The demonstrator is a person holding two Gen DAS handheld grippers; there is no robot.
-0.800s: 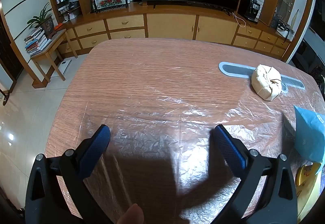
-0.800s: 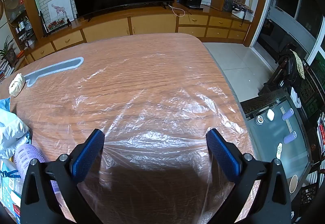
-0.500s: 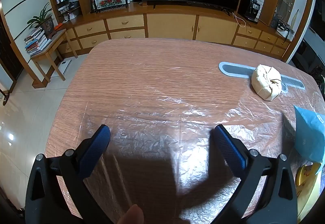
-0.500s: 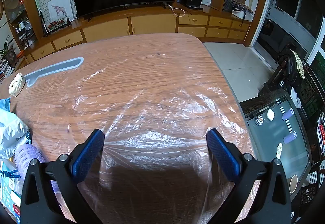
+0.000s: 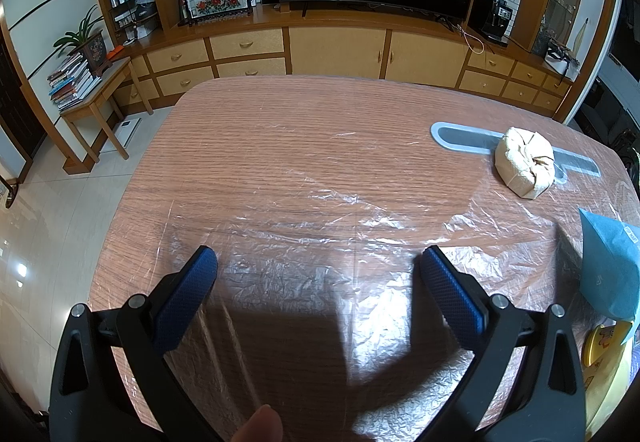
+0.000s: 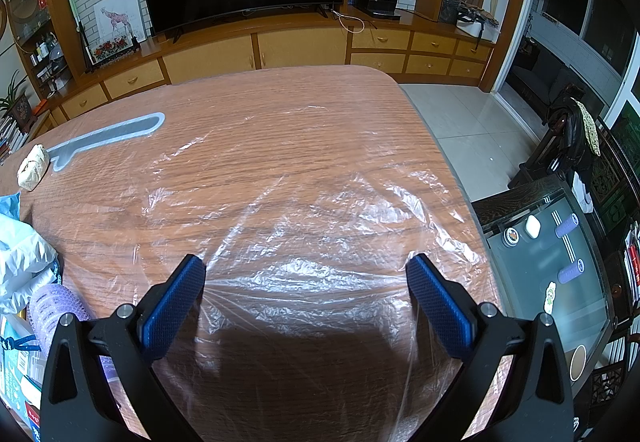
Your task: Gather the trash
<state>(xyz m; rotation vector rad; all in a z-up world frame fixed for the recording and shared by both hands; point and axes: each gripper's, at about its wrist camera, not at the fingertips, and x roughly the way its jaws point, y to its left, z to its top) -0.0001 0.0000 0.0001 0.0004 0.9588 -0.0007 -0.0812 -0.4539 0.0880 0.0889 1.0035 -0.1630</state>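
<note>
My left gripper (image 5: 318, 262) hangs over the near part of the wooden table (image 5: 280, 145), tilted steeply down, jaws spread to their full width and nothing between the blue pads (image 5: 184, 298). A fingertip (image 5: 260, 424) of my hand shows at the bottom edge of the left wrist view. Under both grippers lies a thin clear plastic sheet (image 5: 320, 242), crumpled and flat on the tabletop. Further right in the left view, a beige wrapped bundle (image 5: 525, 166) sits on top of a long grey flat piece (image 5: 460, 137), well apart from my left pads. At the right edge of that view stand a light blue bag (image 5: 608, 266) and, below it, a yellow item (image 5: 604, 342) I cannot identify.

My right gripper (image 6: 306, 274) is likewise opened wide and holds nothing, its pads above the wrinkled sheet (image 6: 304, 226). To its left in the right wrist view are a white crumpled bag (image 6: 24, 254), a purple ribbed roller (image 6: 56, 306) and a printed box (image 6: 16, 374) at the table's edge. To the right, beyond the table, stands a glass-topped side table (image 6: 548, 254) with small items on it
</note>
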